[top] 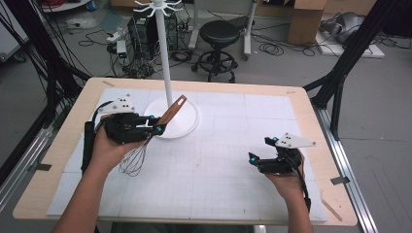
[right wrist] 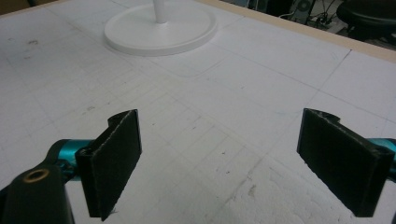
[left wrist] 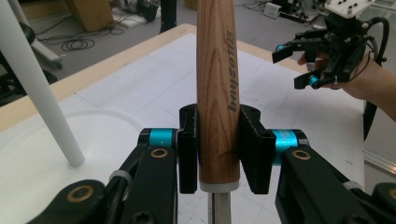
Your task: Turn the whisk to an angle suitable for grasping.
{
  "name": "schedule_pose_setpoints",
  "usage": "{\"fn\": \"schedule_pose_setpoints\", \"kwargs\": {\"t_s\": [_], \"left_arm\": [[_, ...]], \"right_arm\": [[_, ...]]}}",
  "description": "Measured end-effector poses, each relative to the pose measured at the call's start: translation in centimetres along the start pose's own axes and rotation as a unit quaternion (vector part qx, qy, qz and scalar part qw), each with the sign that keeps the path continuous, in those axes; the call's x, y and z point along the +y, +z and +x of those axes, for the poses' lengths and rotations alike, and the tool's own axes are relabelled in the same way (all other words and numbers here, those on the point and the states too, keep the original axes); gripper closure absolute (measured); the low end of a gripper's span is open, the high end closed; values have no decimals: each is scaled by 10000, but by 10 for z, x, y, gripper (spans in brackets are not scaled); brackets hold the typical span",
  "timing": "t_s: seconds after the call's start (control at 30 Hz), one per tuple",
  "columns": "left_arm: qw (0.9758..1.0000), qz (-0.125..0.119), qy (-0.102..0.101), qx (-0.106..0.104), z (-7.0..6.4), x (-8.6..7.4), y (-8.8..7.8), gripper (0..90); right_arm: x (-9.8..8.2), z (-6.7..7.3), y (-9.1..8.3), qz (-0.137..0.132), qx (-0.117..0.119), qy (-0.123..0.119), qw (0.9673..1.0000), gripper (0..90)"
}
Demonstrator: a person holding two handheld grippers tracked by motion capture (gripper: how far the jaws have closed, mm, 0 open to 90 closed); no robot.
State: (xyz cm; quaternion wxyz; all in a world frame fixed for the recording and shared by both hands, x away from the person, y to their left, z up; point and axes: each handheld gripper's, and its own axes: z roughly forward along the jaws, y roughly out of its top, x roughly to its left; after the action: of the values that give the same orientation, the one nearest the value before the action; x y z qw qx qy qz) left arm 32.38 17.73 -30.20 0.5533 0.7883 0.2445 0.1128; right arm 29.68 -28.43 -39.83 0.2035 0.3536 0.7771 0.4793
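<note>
Over table (top: 233, 145), left hand-held gripper (top: 154, 125) clamps whisk (top: 160, 130)

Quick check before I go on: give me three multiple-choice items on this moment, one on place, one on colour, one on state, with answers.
1. Where is the stand's base?
A. far left of the table's middle
B. near right corner
C. on the floor

2. What colour is the whisk's handle?
A. black
B. white
C. brown wood

3. How is the right tool?
A. shut on the whisk
B. open, empty
C. shut on the stand

Answers: 1 A, the high view shows the base beside the left tool; 2 C, wood grain shows between the left tool's jaws; 3 B, its jaws stand wide apart over bare mat.
</note>
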Motion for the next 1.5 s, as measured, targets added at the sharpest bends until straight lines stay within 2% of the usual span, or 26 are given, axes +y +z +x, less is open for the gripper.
{"fn": "schedule_pose_setpoints", "kwargs": {"t_s": [0.47, 0.8, 0.93, 1.3, 1.5], "left_arm": [[9989, -429, 147, 91, 18, 25, -26, 707], [9988, -458, 145, 39, 28, 36, -33, 707], [9986, -524, 75, -46, 34, 42, -37, 707], [9976, -645, 180, 170, 43, 57, -52, 707], [9969, -736, 148, 213, 44, 59, -57, 707]], "right_arm": [[0, 1, 2, 50, 17, -6, 10000, 125], [-1, 0, 3, 52, 28, 29, 10000, 126], [-1, -1, 1, 17, 40, 8, 10000, 133], [0, 0, 0, -6, 23, -1, 10000, 134], [0, 0, 0, -2, 18, 0, 10000, 134]]}}
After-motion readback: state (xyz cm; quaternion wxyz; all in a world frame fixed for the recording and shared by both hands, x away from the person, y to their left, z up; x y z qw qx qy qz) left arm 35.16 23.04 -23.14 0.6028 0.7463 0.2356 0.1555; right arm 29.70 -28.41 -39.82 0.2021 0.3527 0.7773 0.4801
